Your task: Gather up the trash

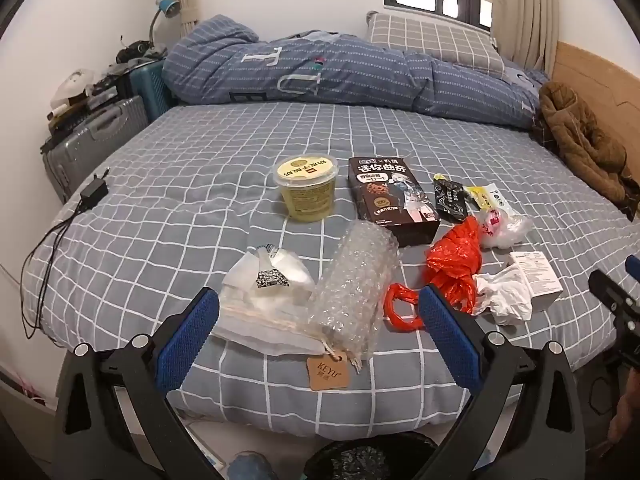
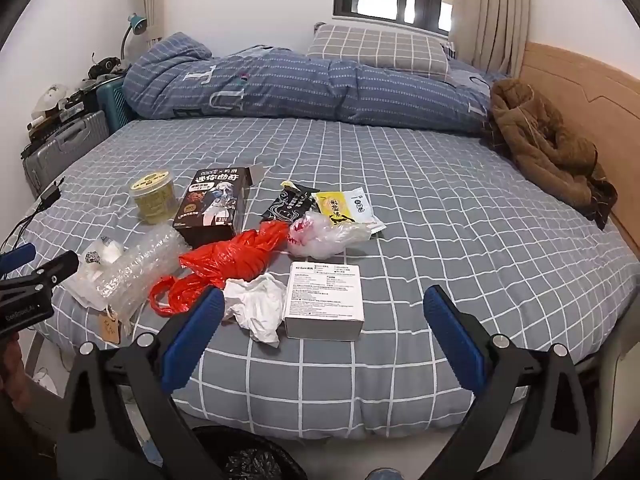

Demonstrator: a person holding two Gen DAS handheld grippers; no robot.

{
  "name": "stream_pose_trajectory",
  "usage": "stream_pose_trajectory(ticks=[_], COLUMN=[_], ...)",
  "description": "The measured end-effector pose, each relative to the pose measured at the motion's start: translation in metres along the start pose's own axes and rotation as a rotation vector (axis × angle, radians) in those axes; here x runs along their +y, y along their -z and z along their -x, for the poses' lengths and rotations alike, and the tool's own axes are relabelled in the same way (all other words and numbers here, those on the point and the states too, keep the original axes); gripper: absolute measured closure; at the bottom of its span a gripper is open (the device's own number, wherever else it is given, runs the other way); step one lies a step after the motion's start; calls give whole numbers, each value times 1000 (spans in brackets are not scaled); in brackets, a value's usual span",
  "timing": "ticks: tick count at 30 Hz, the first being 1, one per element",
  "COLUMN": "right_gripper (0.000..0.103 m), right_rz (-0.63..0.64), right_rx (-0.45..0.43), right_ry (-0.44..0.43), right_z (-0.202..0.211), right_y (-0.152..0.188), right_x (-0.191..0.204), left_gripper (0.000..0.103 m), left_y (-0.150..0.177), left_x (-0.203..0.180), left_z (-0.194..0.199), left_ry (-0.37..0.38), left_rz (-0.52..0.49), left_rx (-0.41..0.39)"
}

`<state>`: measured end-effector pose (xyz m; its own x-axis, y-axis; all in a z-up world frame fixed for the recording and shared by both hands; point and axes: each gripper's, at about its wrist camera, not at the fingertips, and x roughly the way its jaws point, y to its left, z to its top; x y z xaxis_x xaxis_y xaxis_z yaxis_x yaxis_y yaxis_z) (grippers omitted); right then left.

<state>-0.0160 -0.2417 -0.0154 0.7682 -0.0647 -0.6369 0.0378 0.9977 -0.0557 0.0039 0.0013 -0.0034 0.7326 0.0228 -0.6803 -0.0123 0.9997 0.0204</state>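
Trash: a loose cluster on the grey checked bed sheet (image 1: 200, 168), ahead of both grippers.
Bubble wrap roll (image 1: 354, 284): lying straight ahead of the left gripper (image 1: 318, 314), between its fingers' line, beside a clear bag with a KEYU tag (image 1: 328, 370).
Red plastic bag (image 1: 454, 266): just beyond the left gripper's right finger.
Crumpled white tissue (image 2: 256, 306): just ahead of the right gripper (image 2: 324, 312), touching a white box (image 2: 325, 300) that lies between its fingers' line.
Farther out: yellow tub (image 1: 306, 188), dark cookie box (image 1: 390, 198), snack wrappers (image 2: 320, 204), clear bag (image 2: 324, 236).
Left gripper: jaws spread wide, holding nothing.
Right gripper: jaws spread wide, holding nothing.
Below: black-lined bin (image 1: 372, 460) under the left gripper, at the bed's edge.
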Motion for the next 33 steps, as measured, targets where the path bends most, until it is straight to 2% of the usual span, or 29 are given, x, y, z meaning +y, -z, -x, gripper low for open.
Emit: stream_pose_trajectory(ticks=[21,33], right_gripper=[10,10], right_rz=[-11,0], right_rx=[15,4], right_ry=[-31,-26], right_z=[-4,0], right_y=[0,-1], right_x=[4,7], left_gripper=[6,6], left_y=[1,2], left_x=[-5,-3], left_z=[-2,1], left_ry=[4,-26], left_rz=[-14,-1], left_rx=[16,5])
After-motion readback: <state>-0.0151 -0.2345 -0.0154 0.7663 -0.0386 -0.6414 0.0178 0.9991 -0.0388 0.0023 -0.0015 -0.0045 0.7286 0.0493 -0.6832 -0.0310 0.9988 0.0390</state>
